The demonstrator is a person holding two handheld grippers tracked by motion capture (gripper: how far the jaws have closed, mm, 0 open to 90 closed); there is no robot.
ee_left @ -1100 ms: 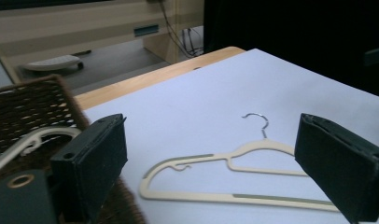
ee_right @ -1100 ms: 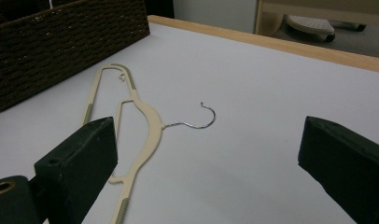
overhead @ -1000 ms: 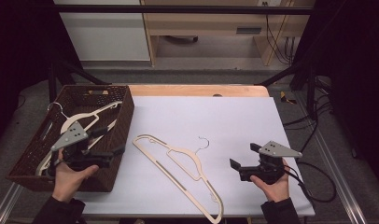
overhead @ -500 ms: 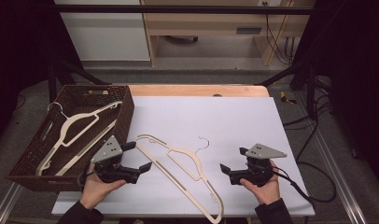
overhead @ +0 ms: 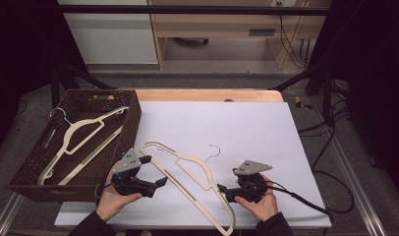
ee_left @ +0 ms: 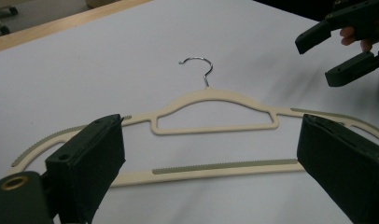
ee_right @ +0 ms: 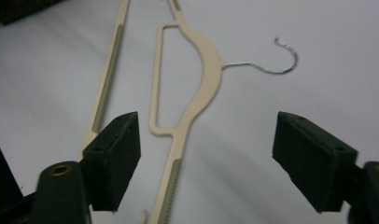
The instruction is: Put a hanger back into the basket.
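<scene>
Now both my grippers have come down by the cream hanger [overhead: 187, 167] on the table, and my right gripper [overhead: 226, 192], holding nothing, has just been closing a bit to grab it.

The high view looks forward and down from above the person's side onto the whole tabletop [overhead: 246, 128], far enough back to take in the basket [overhead: 97, 105] left of the cream hanger [overhead: 187, 169]. Each gripper view sits low and close over that hanger [ee_left: 211, 100], looking along its own jaws: the left from the bar side, the right from one arm's end [ee_right: 201, 70]. All three share the hanger
</scene>
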